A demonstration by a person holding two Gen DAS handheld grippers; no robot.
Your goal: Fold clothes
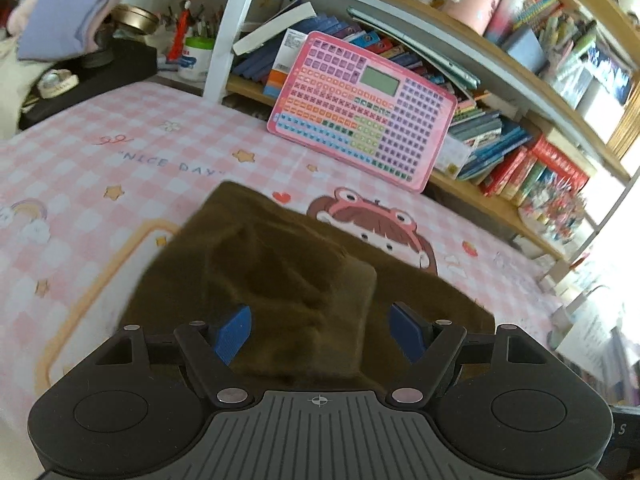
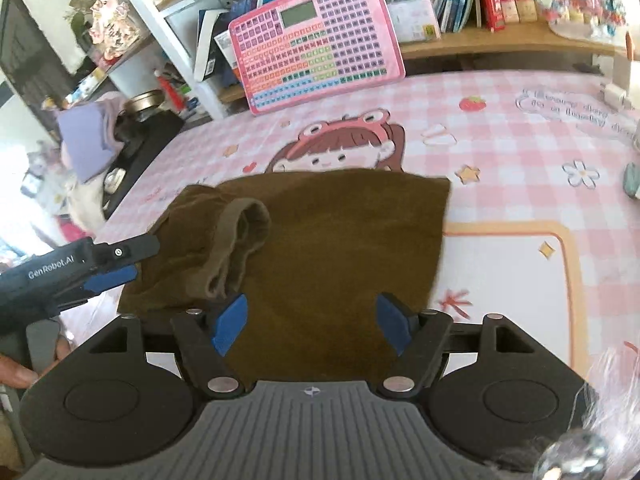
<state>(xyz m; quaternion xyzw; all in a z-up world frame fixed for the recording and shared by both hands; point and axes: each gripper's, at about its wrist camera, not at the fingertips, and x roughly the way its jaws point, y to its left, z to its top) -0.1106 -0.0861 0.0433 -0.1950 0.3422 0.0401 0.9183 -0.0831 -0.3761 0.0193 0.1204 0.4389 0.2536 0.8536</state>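
A brown garment (image 1: 288, 264) lies folded on the pink checked table cover (image 1: 100, 168). In the right wrist view the garment (image 2: 340, 232) is a rough rectangle, and a ribbed cuff (image 2: 236, 240) curls up on its left half. My left gripper (image 1: 320, 332) hovers low over the near part of the cloth, jaws wide apart; a raised fold lies between the blue pads (image 1: 234, 334) without being pinched. In the right wrist view the left gripper (image 2: 130, 262) sits at the garment's left edge. My right gripper (image 2: 312, 328) stands open over the near edge of the cloth, holding nothing.
A pink button tablet (image 1: 360, 108) (image 2: 316, 40) leans on the bookshelf (image 1: 500, 200) behind the table. Folded lavender clothes (image 2: 84, 140) and a black box (image 2: 148, 144) sit at the far left. A hand (image 2: 16, 372) holds the left gripper. Clear plastic (image 2: 600, 392) crowds the near right.
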